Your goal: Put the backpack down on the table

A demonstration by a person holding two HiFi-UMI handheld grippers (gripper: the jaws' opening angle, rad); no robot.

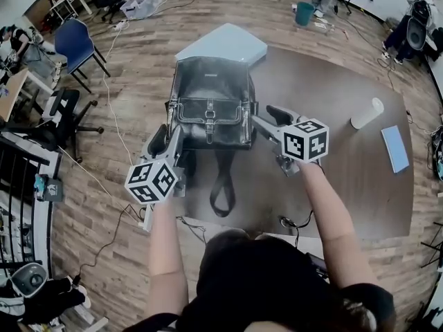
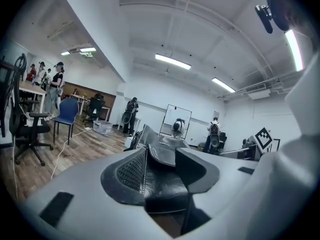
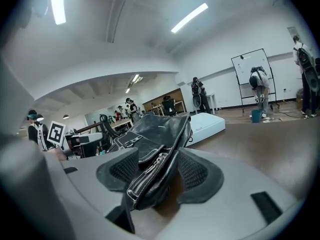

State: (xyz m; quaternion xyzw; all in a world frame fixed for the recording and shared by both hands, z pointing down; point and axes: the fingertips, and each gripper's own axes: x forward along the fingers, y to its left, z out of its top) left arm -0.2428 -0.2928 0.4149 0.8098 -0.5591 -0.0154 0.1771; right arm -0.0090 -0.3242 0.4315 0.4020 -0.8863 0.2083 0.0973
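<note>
A black leather backpack (image 1: 211, 102) lies flat on the brown table (image 1: 332, 164), its straps (image 1: 221, 185) trailing toward the near edge. My left gripper (image 1: 169, 133) is at the bag's near left corner and my right gripper (image 1: 266, 116) at its near right corner. In the left gripper view the leather edge of the backpack (image 2: 160, 154) runs between the spread jaws of the left gripper (image 2: 162, 171). In the right gripper view the zipped edge of the backpack (image 3: 150, 134) lies loosely between the jaws of the right gripper (image 3: 162, 176), with a gap beside one pad. Both grippers are open.
A pale blue flat box (image 1: 225, 43) sits just behind the backpack. A white cylinder (image 1: 367, 113) and a light blue flat item (image 1: 395, 149) are on the table's right side. A blue chair (image 1: 75, 43) and a black office chair (image 1: 66, 113) stand on the floor to the left, among cables.
</note>
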